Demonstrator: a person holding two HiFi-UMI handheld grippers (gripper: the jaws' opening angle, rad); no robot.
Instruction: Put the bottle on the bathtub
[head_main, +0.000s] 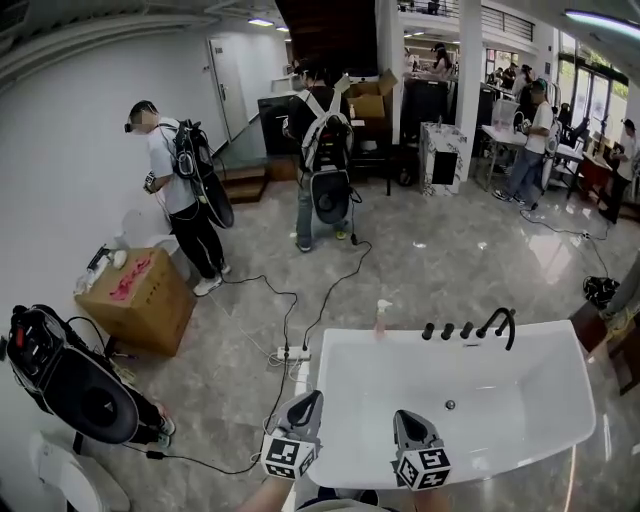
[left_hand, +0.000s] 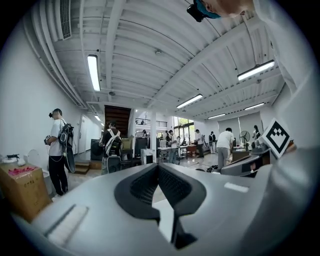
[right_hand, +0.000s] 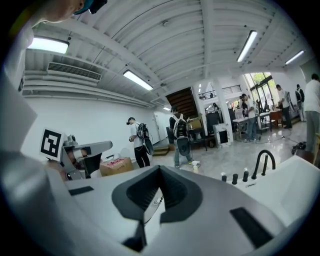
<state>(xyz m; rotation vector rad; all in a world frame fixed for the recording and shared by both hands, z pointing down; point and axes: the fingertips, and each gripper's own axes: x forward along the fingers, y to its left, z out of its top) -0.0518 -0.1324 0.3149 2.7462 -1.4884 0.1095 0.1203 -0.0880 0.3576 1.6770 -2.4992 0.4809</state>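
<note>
Closest in, at the bottom of the head view, the left tool (head_main: 309, 399) and the right tool (head_main: 405, 416) are held side by side over the near rim of a white freestanding bathtub (head_main: 560, 345). Each carries its cube of square markers. In the left gripper view the left tool (left_hand: 159, 166) has its dark ribbed jaws brought together at the tips with nothing between them. The right gripper view shows the right tool (right_hand: 160, 167) closed and empty in the same way.

The small pale pink bottle with a white pump top (head_main: 382, 318) stands upright on the far rim of the bathtub, towards its left end. It lies well apart from both tools, across the basin from them and touched by neither. Seen past the right tool's jaws, the bottle (right_hand: 195, 167) sits just left of a row of black knobs (right_hand: 234, 177) and a curved black faucet (right_hand: 263, 161). It looks translucent; any label is too small to read.

On the marble floor to the left are a brown cardboard box (head_main: 140, 295) and a white power strip (head_main: 293, 353).
</note>
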